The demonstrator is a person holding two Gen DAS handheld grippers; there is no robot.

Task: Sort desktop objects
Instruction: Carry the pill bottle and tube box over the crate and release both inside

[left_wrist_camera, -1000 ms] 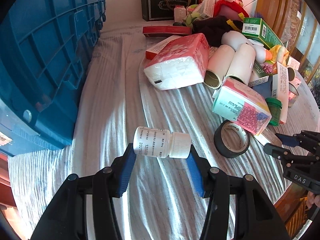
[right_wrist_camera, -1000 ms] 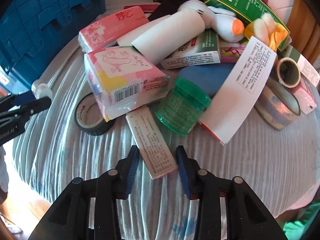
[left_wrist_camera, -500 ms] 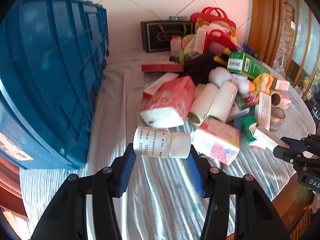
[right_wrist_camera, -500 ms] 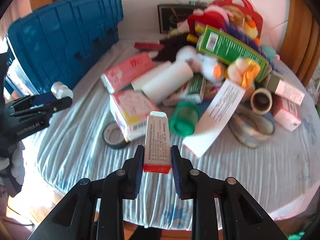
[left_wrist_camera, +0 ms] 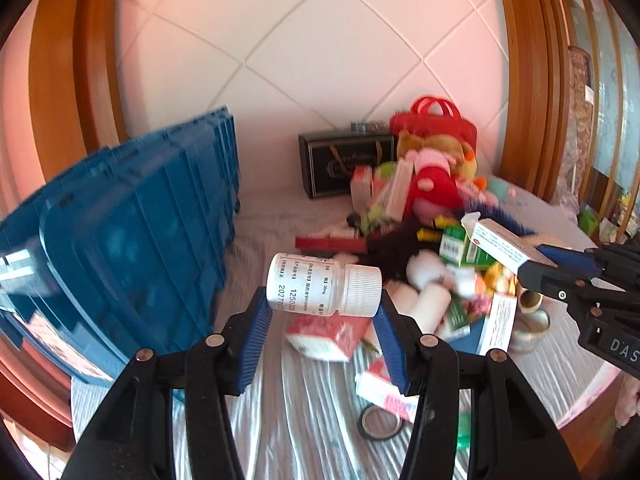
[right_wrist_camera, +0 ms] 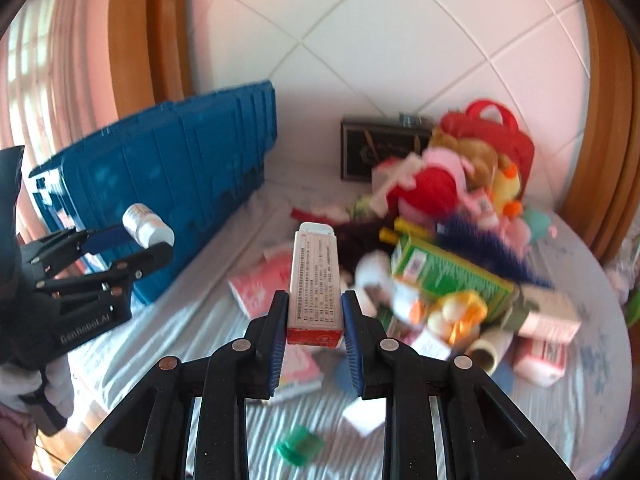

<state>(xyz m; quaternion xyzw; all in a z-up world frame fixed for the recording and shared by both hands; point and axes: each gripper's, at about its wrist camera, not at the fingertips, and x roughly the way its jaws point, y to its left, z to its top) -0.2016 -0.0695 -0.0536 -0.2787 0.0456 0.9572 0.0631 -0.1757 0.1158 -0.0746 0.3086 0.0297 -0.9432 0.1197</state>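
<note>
My left gripper (left_wrist_camera: 322,312) is shut on a white pill bottle (left_wrist_camera: 324,289) that lies sideways between the blue pads, cap to the right, well above the table. My right gripper (right_wrist_camera: 315,318) is shut on a long, narrow medicine box (right_wrist_camera: 316,280) with a red end, pointing away from me. In the right wrist view the left gripper (right_wrist_camera: 150,240) shows at the left with the pill bottle (right_wrist_camera: 147,225) in it. In the left wrist view the right gripper (left_wrist_camera: 536,264) shows at the right with the medicine box (left_wrist_camera: 498,240).
A big blue crate (left_wrist_camera: 132,248) stands at the left on the cloth-covered round table (left_wrist_camera: 304,412). A heap of boxes, tissue packs, paper rolls and soft toys (right_wrist_camera: 440,240) fills the middle and right. A black tape roll (left_wrist_camera: 380,424) and a green jar (right_wrist_camera: 298,446) lie near the front edge.
Both grippers have risen high above the table and tilted up. The right gripper closed on the medicine box and lifted it off the cloth. The left kept its hold on the bottle.
</note>
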